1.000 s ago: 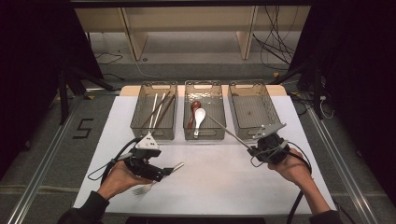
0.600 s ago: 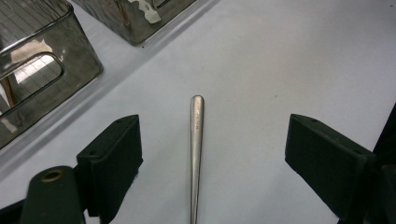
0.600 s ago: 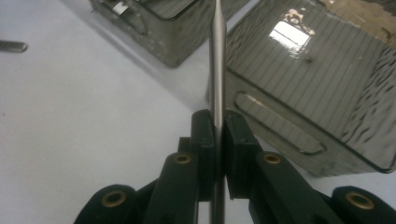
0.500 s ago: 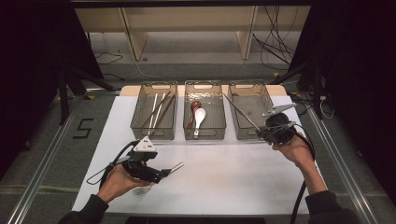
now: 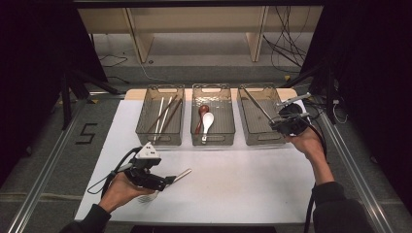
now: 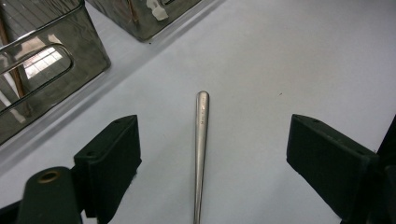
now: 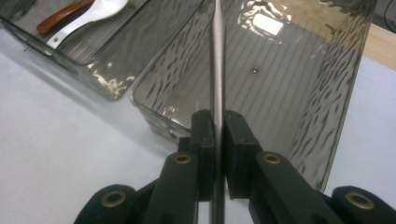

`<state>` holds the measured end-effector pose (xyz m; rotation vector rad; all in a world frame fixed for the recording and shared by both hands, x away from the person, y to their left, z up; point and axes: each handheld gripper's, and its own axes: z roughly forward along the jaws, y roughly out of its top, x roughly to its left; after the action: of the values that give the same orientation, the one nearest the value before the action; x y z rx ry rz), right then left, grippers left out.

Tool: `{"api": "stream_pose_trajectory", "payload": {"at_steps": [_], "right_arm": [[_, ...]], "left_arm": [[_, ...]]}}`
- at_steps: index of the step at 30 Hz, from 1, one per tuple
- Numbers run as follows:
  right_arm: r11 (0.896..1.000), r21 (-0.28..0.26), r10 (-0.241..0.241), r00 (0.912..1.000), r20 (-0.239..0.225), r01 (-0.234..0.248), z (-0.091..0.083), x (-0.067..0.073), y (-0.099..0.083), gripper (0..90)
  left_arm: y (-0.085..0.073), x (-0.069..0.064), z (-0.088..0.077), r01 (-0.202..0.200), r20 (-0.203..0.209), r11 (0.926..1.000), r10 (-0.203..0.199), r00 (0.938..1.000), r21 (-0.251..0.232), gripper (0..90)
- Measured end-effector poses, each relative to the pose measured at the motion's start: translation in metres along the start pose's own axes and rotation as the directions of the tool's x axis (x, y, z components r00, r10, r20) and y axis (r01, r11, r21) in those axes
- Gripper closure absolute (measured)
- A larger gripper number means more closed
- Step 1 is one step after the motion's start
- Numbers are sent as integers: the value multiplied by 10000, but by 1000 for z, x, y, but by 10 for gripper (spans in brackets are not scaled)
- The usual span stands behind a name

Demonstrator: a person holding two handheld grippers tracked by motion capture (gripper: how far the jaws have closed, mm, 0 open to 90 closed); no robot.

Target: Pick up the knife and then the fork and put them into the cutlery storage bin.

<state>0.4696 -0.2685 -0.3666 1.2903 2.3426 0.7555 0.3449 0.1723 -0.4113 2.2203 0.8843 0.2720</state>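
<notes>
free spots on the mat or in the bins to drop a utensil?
Bare: the right bin, below the utensil in the right tool, and the white mat between the bins and the near edge. Crowded: left bin with chopsticks, middle bin with spoons.

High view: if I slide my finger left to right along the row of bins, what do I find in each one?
Left bin with chopsticks → middle bin with a brown spoon and a white spoon → right bin, where the right gripper holds a metal utensil over it.
</notes>
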Motion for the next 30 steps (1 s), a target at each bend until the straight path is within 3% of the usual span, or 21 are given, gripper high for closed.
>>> {"api": "stream_pose_trajectory", "payload": {"at_steps": [14, 30], "right_arm": [[9971, 220, 715, 9964, 465, -726, 20, -11, 19, 844], [9894, 539, 1303, 9886, 755, -1345, 41, -11, 36, 843]], "left_arm": [[-5, 0, 0, 15, 43, 9999, -16, 10000, 153, 165], [-7, -1, 1, -44, 74, 9996, 42, 10000, 262, 164]]}}
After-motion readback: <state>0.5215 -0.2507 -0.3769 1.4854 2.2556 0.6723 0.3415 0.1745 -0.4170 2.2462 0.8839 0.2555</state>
